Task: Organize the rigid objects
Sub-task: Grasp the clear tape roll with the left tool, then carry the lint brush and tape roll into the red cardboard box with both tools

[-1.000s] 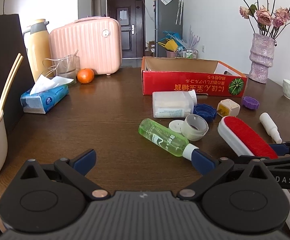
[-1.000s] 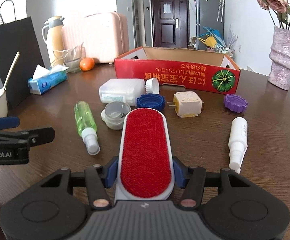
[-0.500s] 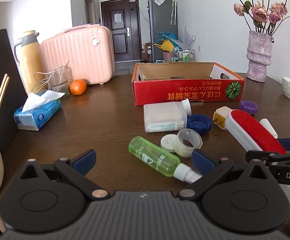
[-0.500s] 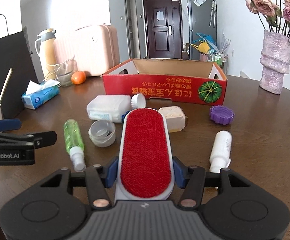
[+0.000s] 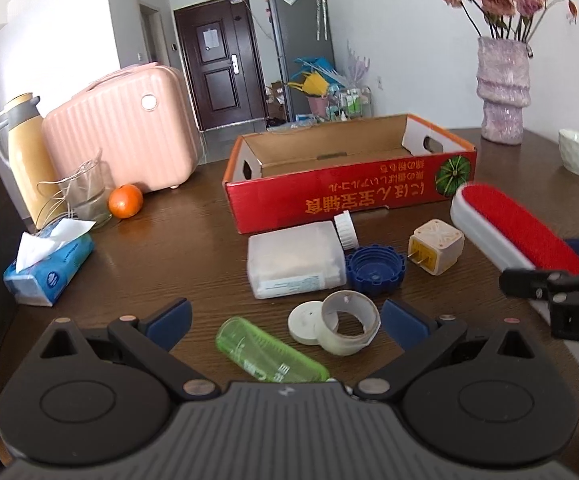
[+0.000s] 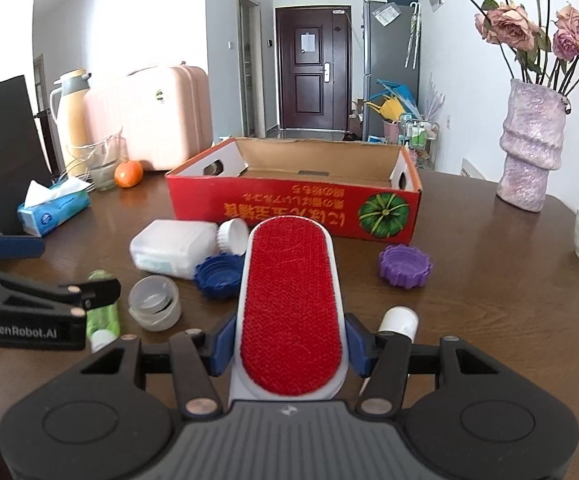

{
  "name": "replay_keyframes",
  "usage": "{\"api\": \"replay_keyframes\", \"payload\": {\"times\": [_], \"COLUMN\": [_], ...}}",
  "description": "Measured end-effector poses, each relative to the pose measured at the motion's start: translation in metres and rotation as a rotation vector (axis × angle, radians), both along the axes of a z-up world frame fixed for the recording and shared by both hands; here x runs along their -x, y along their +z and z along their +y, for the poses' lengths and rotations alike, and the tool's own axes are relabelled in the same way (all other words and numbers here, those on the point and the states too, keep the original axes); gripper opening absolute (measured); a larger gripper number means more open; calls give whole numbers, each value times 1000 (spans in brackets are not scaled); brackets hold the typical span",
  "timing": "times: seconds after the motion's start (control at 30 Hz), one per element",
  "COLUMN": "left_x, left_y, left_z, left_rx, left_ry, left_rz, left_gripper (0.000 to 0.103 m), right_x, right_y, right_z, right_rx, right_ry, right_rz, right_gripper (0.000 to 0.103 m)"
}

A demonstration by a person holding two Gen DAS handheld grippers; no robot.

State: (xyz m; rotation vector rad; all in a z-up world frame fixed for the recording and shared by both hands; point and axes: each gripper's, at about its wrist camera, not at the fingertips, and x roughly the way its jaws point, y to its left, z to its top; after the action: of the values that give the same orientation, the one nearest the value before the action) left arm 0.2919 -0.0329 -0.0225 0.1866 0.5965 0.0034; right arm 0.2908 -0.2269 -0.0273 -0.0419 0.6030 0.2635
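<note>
Right gripper (image 6: 289, 348) clenched on lint brush (image 6: 291, 304); left gripper (image 5: 285, 316) released, empty. Red box (image 6: 289, 210) mid-table (image 6: 489, 280); right edge open, left edge crowded.

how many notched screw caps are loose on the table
2: a blue cap beside the clear plastic box, and a purple cap in front of the red carton. Others may be hidden.

Box (image 6: 293, 204) frame centre on table (image 6: 489, 280); vase (image 6: 529, 148) right; suitcase (image 6: 149, 120), tissue pack (image 6: 53, 208) left.
</note>
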Motion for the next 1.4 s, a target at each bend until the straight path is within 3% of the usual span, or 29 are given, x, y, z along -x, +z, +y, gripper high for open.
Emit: {"api": "replay_keyframes", "payload": {"times": [0.57, 0.73, 0.77, 0.87, 1.4], "left_x": [-34, -36, -36, -39, -28], "left_y": [-34, -39, -40, -43, -30], "left_z": [-17, -17, -18, -19, -15], "left_rx": [18, 20, 18, 36, 65], "left_ry": [-42, -54, -60, -96, -98], "left_rz": [67, 70, 69, 95, 15], "left_gripper": [102, 92, 85, 46, 43], "right_x": [-23, -23, -23, -23, -18], "right_y": [-15, -16, -16, -16, -14], "right_z": [-26, -24, -24, -23, -22], "right_rx": [-62, -62, -61, -60, -55], "right_ry": [-80, -75, -75, -70, -74], "right_rz": [20, 18, 18, 20, -14], "right_gripper": [55, 55, 55, 55, 55]}}
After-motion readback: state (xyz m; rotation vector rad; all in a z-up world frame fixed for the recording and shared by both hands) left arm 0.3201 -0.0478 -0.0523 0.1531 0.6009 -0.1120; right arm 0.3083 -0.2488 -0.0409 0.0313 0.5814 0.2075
